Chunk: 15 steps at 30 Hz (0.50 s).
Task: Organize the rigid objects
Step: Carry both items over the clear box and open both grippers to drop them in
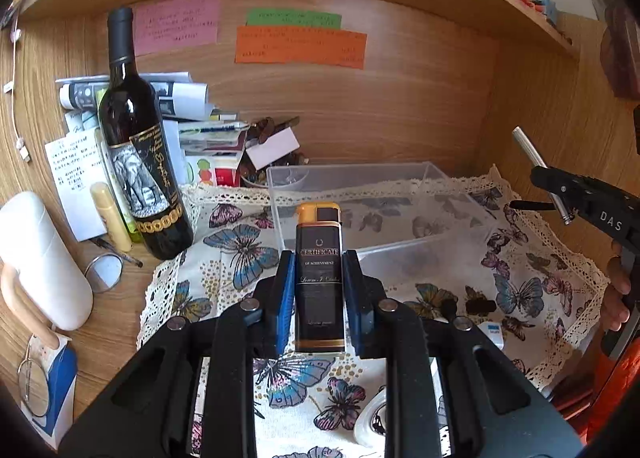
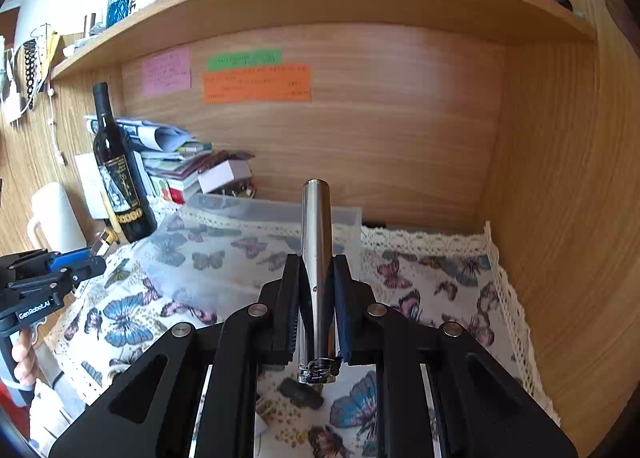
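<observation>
Two grippers, each clamped on one thing. The left gripper (image 1: 319, 282) pinches a black, gold-capped rectangular lighter (image 1: 319, 274) between its blue pads — long axis running forward, cap away from the camera, over the near wall of the single clear plastic box (image 1: 400, 185). The right gripper (image 2: 316, 298) squeezes a slim silver metal cylinder (image 2: 317, 258), pointing forward at that box. Only the right view shows a dark lump (image 2: 304, 392) on the butterfly-print cloth (image 2: 420, 278); only the left shows the round mirror (image 1: 105, 272) by the one dark wine bottle (image 1: 138, 145).

Left gripper (image 1: 319, 290) clamps an upright black-and-gold rectangular lighter (image 1: 319, 278) before a clear plastic box (image 1: 400, 177) on butterfly-print cloth (image 1: 240, 250).
</observation>
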Motion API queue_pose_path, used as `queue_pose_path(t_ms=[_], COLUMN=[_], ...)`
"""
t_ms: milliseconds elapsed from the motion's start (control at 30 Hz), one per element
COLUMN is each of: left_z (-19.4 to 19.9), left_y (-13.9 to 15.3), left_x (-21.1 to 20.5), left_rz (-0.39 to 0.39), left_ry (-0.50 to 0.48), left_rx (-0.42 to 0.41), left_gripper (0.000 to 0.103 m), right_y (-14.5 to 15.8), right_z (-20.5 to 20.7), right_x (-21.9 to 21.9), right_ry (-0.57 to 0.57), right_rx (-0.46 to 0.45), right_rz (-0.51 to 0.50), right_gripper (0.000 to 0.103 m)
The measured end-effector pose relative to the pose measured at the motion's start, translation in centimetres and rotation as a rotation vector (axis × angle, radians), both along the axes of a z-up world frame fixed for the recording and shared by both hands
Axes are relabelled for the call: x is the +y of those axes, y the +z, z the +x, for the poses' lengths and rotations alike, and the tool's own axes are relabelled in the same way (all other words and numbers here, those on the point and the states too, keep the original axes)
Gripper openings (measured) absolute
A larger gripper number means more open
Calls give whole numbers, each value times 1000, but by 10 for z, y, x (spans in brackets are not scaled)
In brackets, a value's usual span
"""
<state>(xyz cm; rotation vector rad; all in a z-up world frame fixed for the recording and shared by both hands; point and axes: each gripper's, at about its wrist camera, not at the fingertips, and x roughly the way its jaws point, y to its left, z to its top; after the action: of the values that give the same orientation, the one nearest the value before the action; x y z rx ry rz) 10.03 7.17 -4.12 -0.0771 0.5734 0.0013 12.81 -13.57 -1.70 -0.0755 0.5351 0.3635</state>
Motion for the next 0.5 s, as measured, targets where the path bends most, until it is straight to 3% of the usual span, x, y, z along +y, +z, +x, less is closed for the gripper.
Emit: queue_pose_path(t_ms=[167, 500], left_z=[13, 62], left_y=[16, 24], left_x=[-7, -10], left_rz=[21, 29], left_ry=[7, 28], left_rx=[-28, -1], left_gripper=[23, 23], right_y=[9, 8], right_z=[20, 68], right_x=[1, 10], right_ry=[18, 33], right_rx=[2, 58], right_rz=[33, 61], right_gripper=[14, 14])
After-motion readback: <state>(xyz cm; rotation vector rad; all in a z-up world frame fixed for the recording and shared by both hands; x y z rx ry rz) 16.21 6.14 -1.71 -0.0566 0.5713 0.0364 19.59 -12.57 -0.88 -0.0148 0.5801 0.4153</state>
